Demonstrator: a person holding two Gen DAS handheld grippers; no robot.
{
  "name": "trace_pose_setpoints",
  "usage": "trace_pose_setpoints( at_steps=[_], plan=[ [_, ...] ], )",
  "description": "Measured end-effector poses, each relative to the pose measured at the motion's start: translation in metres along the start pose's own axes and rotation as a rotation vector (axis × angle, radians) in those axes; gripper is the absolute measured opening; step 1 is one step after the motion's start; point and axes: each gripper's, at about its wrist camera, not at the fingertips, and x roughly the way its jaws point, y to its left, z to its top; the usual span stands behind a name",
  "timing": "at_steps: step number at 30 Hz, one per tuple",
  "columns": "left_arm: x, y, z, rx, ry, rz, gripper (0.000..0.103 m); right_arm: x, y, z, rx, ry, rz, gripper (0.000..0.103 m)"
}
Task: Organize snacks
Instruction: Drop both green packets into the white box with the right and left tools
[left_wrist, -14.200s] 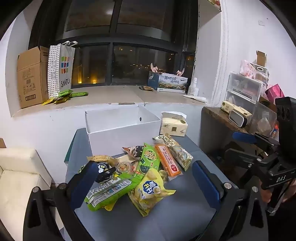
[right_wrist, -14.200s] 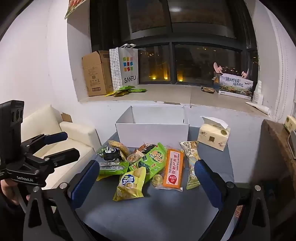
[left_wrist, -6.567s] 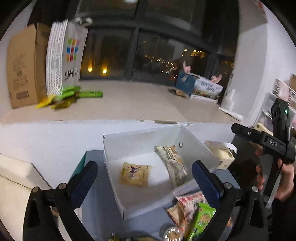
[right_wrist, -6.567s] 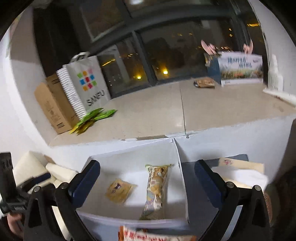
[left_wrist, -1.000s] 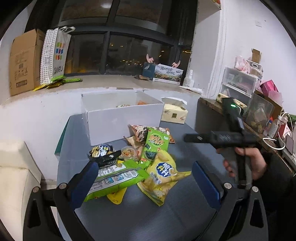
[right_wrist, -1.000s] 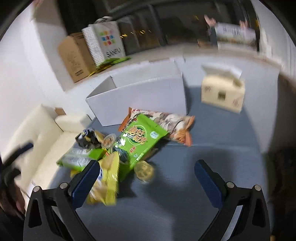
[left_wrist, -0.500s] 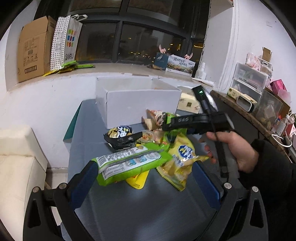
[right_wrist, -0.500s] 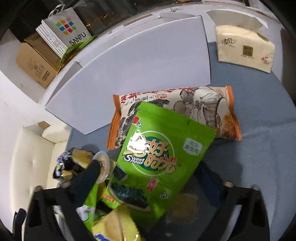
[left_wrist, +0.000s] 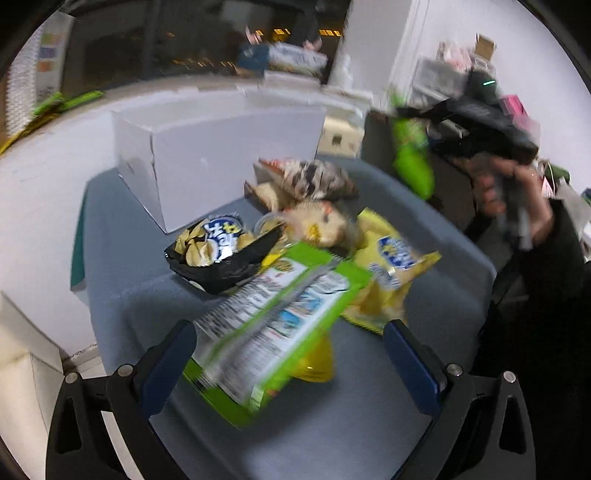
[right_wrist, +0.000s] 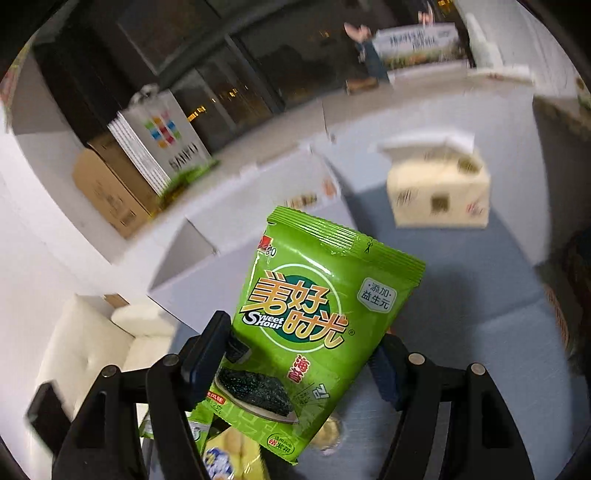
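Right claw (right_wrist: 299, 363) just closing, now clamped on green seaweed pkt (right_wrist: 314, 332), lifted above desk (right_wrist: 480, 332), pkt's lower edge hides yellow chip bag (right_wrist: 229, 458), white box (right_wrist: 258, 236) behind w/ contents blurred, left claw (left_wrist: 291, 362) apart over long green pkt (left_wrist: 273, 325), blurred.

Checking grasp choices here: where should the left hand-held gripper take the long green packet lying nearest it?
Probably the long green packet by its near end, from the front: that end lies between the open left hand-held gripper, while its far end rests on other snacks.
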Motion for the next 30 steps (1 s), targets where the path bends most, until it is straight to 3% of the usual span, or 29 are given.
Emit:
trace_pose_setpoints(
  at_steps=[7,8,9,11,12,14,22,26,30],
  plan=[
    [0.039,0.018,0.011,0.032,0.117,-0.066,0.102,-0.070,-0.003,-0.011,-0.050,-0.092,0.052,0.075],
    [0.042,0.016,0.011,0.037,0.127,-0.075,0.099,-0.073,-0.004,-0.014,-0.050,-0.095,0.053,0.075],
    [0.045,0.015,0.011,0.032,0.133,-0.082,0.088,-0.072,-0.001,-0.015,-0.051,-0.097,0.052,0.075],
    [0.044,0.011,0.010,0.008,0.120,-0.097,0.076,-0.075,-0.001,-0.020,-0.050,-0.096,0.050,0.075],
    [0.041,0.007,0.009,0.011,0.103,-0.090,0.070,-0.078,-0.003,-0.022,-0.048,-0.095,0.047,0.075],
    [0.031,-0.002,0.006,0.015,0.068,-0.079,0.068,-0.083,-0.004,-0.027,-0.047,-0.097,0.045,0.075],
    [-0.038,-0.036,0.007,-0.054,-0.174,-0.007,0.065,-0.087,-0.001,-0.040,-0.070,-0.090,0.056,0.075],
    [-0.070,-0.042,0.032,-0.181,-0.338,0.004,0.065,-0.079,0.012,-0.039,-0.110,-0.078,0.085,0.075],
    [-0.073,-0.031,0.075,-0.307,-0.445,-0.006,0.065,-0.061,0.031,-0.018,-0.166,-0.066,0.104,0.075]
  ],
)
